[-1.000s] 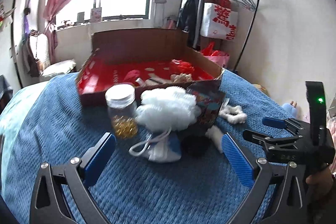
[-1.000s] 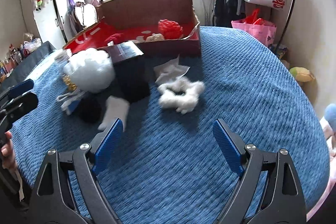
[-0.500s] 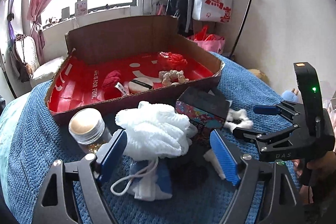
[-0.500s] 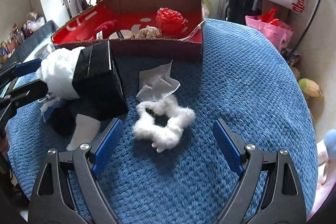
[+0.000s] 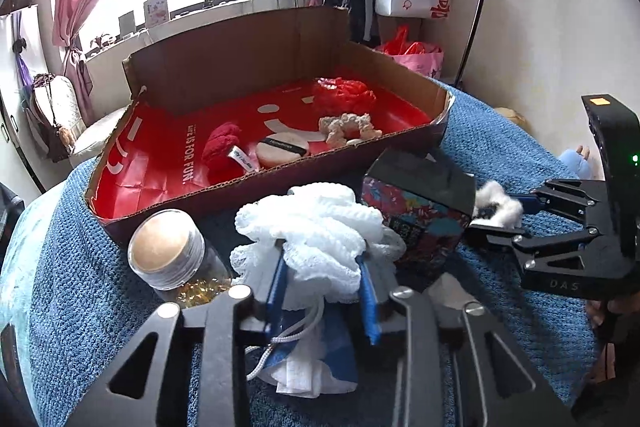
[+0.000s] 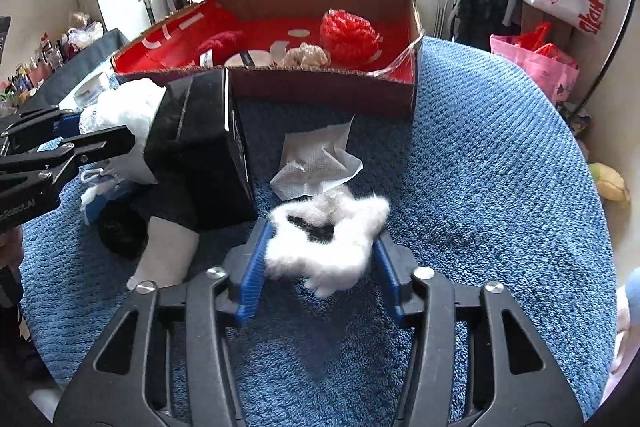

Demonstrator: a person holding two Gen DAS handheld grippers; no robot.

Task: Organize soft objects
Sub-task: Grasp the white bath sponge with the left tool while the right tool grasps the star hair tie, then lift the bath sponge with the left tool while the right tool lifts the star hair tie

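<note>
My left gripper is shut on a white mesh bath puff on the blue blanket; its cord hangs below the jaws. My right gripper is shut on a white fluffy scrunchie that lies on the blanket, and it also shows in the left wrist view. Behind stands an open cardboard box with a red lining. In it lie a red puff, a beige scrunchie, a round powder puff and a red knit item.
A glass jar with yellow capsules stands left of the bath puff. A black patterned box stands between the grippers. A white tissue, a black-and-white sock and a blue-and-white packet lie on the blanket.
Both grippers moved forward and closed. The left one took hold of the bath puff, the right one took hold of the fluffy scrunchie.
</note>
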